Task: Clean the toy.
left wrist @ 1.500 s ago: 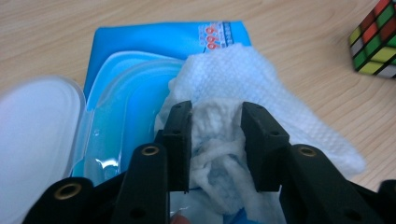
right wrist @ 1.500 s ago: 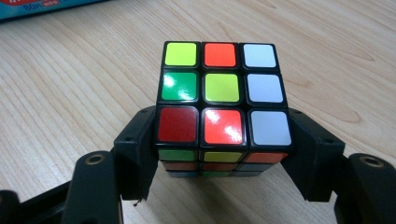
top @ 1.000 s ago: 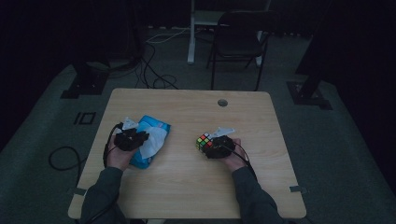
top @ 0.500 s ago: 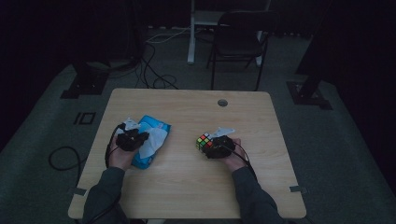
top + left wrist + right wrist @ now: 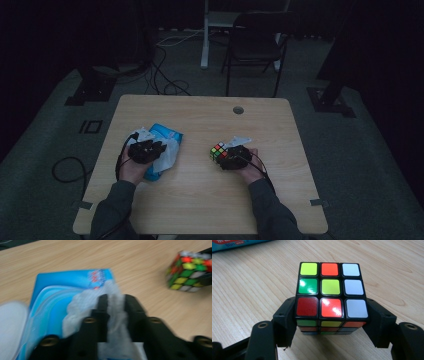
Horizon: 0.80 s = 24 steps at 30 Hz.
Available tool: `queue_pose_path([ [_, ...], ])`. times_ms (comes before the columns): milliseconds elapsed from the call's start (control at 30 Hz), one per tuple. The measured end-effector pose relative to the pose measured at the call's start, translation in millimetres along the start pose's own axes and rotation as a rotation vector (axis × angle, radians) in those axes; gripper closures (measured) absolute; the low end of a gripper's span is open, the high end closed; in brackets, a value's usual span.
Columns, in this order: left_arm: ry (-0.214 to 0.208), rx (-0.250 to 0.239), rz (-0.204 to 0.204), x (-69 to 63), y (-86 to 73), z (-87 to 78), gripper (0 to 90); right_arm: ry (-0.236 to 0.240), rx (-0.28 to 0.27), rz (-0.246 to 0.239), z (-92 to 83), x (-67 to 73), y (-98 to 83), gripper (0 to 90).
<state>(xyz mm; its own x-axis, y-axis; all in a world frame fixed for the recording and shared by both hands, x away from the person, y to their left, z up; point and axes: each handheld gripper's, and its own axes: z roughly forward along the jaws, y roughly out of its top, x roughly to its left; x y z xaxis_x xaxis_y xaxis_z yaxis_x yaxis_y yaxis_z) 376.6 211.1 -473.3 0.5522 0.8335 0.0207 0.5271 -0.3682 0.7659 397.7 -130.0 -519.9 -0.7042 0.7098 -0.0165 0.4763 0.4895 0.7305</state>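
Observation:
A blue wipes packet (image 5: 159, 134) lies at the table's left, with a white wipe (image 5: 169, 154) pulled up from it. My left gripper (image 5: 158, 149) is over the packet. In the left gripper view the packet (image 5: 57, 297) lies flat and my left gripper (image 5: 115, 302) is shut on the wipe (image 5: 82, 310). A scrambled colour cube (image 5: 217, 149) stands right of the table's centre. My right gripper (image 5: 224, 155) is shut on it. Up close, the cube (image 5: 330, 287) rests on the wood with the right gripper (image 5: 331, 322) clamping its lower sides.
The wooden table (image 5: 200, 200) has a round cable hole (image 5: 238, 110) near its far edge. A dark chair (image 5: 255, 45) and floor cables (image 5: 165, 75) lie beyond it. The cube (image 5: 190, 275) shows far right in the left gripper view.

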Motion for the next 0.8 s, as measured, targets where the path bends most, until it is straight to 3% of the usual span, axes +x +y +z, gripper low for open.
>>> queue_pose_path([
  [133, 0.055, 0.028, 0.016, 0.2, -5.6, 4.8, 55.9, 0.001, -0.001, -0.001, 0.0, -0.1, -0.1, 34.3],
  [233, 0.07, 0.039, 0.003, 3.9, -7.7, 7.3, 54.7, 0.001, -0.001, -0.001, 0.0, -0.1, -0.1, 34.3],
  [300, 0.084, 0.047, -0.013, 6.5, -8.3, 8.9, 56.5, 0.0, -0.001, -0.001, 0.0, 0.0, 0.0, 34.3],
  [333, 0.079, 0.045, -0.022, 8.3, -8.5, 8.6, 68.2, 0.001, 0.0, -0.001, 0.0, -0.1, 0.0, 34.3],
  [367, 0.08, 0.04, -0.031, 9.7, -8.7, 7.8, 74.1, 0.001, 0.0, -0.001, 0.0, -0.2, 0.0, 34.3],
  [467, 0.06, 0.036, -0.043, 12.6, -8.8, 5.4, 82.0, 0.002, 0.0, -0.002, 0.0, -0.3, 0.0, 34.3],
  [600, 0.058, 0.043, -0.039, 10.6, -9.3, 8.3, 84.1, 0.002, 0.0, -0.003, 0.0, -0.4, -0.1, 34.3],
  [700, 0.043, 0.044, -0.048, 11.2, -11.0, 11.3, 71.3, 0.002, 0.0, -0.002, 0.0, -0.3, 0.0, 34.3],
  [800, 0.05, 0.052, -0.043, 10.8, -9.7, 11.3, 75.9, 0.002, 0.001, -0.002, 0.0, -0.2, 0.0, 34.3],
])
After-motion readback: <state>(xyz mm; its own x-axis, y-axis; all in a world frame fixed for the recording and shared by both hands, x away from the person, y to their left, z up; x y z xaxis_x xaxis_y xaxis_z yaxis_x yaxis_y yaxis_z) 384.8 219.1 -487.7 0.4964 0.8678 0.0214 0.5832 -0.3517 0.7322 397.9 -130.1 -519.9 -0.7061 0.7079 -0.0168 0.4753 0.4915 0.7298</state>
